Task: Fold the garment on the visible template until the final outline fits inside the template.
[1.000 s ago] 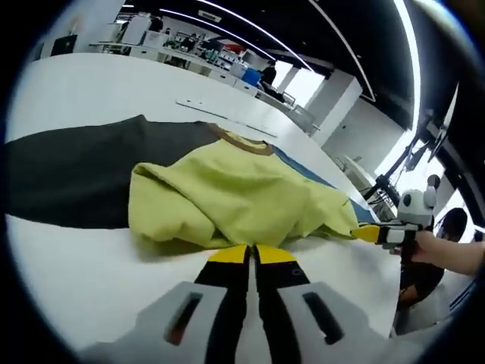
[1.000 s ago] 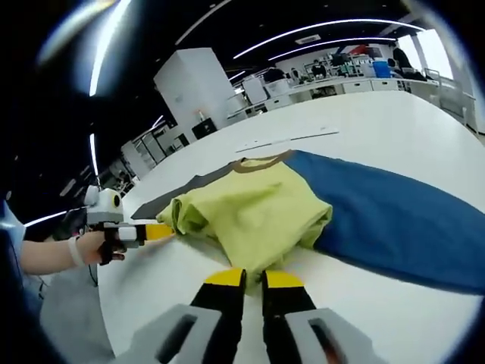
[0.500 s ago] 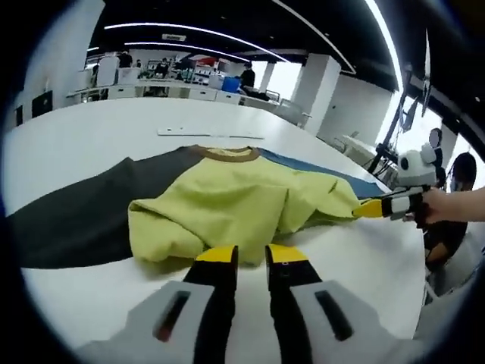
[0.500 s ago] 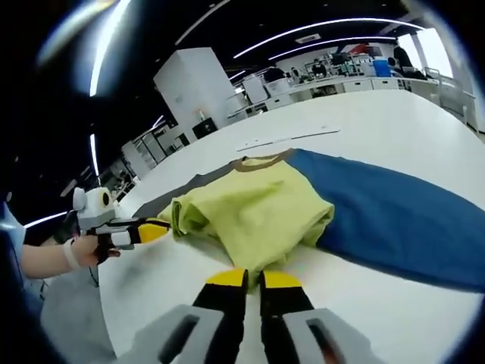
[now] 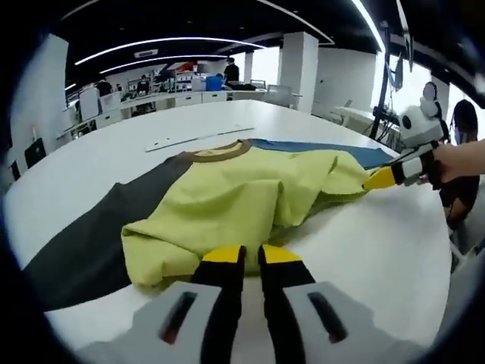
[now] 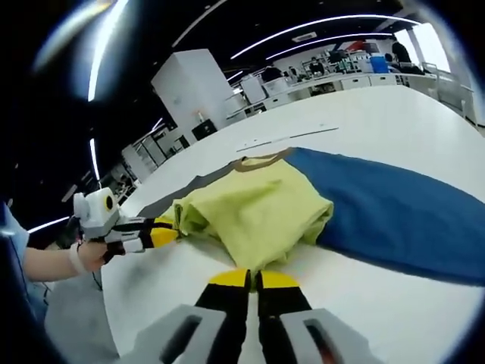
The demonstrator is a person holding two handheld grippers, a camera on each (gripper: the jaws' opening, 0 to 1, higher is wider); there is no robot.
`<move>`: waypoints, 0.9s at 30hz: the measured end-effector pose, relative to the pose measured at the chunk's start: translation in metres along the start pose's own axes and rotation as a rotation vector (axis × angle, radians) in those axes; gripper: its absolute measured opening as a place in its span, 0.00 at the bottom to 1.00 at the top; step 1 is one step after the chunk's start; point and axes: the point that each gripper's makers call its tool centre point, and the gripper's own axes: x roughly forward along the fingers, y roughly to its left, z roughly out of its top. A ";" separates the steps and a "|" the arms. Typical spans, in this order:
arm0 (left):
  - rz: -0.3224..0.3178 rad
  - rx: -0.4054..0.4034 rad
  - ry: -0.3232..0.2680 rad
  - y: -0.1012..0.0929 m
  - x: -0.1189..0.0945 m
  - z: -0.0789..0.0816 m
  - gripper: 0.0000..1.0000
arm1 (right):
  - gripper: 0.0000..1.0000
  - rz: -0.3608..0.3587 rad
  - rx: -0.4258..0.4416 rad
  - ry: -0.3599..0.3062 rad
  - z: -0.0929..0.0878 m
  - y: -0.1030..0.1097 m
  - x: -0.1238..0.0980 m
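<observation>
The yellow garment (image 5: 242,205) is lying bunched mid-table (image 5: 379,250) on the dark-and-blue template (image 6: 394,212), partly folded (judging: outline probably fitting, needs flattening). The left gripper (image 5: 250,256) is gripping the near hem, jaws nearly together. The right gripper (image 6: 255,280) is closing at the edge; a grip is unclear.

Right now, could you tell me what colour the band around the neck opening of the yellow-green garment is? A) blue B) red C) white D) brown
D: the collar of the yellow-green garment is a brown band, also seen in the right gripper view at the top edge of the fabric, beside the blue template panel.
</observation>
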 end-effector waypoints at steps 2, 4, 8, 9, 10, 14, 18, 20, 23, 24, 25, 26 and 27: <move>-0.006 -0.016 0.003 0.000 -0.001 0.000 0.01 | 0.00 -0.001 0.012 -0.003 0.000 -0.001 -0.001; -0.007 -0.012 0.009 0.002 -0.004 -0.002 0.00 | 0.00 -0.001 0.019 -0.002 0.000 -0.002 -0.002; -0.012 -0.002 0.015 0.003 -0.012 0.000 0.00 | 0.00 -0.001 0.025 -0.008 0.002 -0.001 -0.005; -0.012 0.001 0.018 0.004 -0.015 0.000 0.00 | 0.00 0.000 0.026 -0.009 0.002 -0.001 -0.005; -0.013 0.000 0.017 0.004 -0.018 0.001 0.00 | 0.00 0.001 0.027 -0.010 0.002 -0.001 -0.006; -0.014 0.005 0.025 0.008 -0.031 0.000 0.00 | 0.00 0.007 0.025 -0.017 0.004 0.001 -0.014; -0.002 0.055 0.041 0.012 -0.051 -0.003 0.00 | 0.00 0.025 0.030 -0.009 0.002 0.006 -0.025; 0.005 0.057 0.045 0.016 -0.062 -0.006 0.00 | 0.00 0.035 0.049 -0.010 0.000 0.010 -0.033; 0.014 0.080 0.071 0.019 -0.076 -0.016 0.00 | 0.00 0.043 0.067 -0.009 -0.002 0.015 -0.045; 0.012 0.082 0.076 0.020 -0.080 -0.018 0.00 | 0.00 0.044 0.068 -0.006 -0.004 0.016 -0.050; 0.014 0.088 0.085 0.021 -0.084 -0.021 0.00 | 0.00 0.046 0.071 -0.004 -0.005 0.017 -0.053; 0.016 0.091 0.093 0.023 -0.090 -0.024 0.00 | 0.00 0.053 0.072 0.000 -0.007 0.019 -0.058; 0.015 0.094 0.096 0.023 -0.094 -0.026 0.00 | 0.00 0.054 0.074 0.003 -0.009 0.020 -0.062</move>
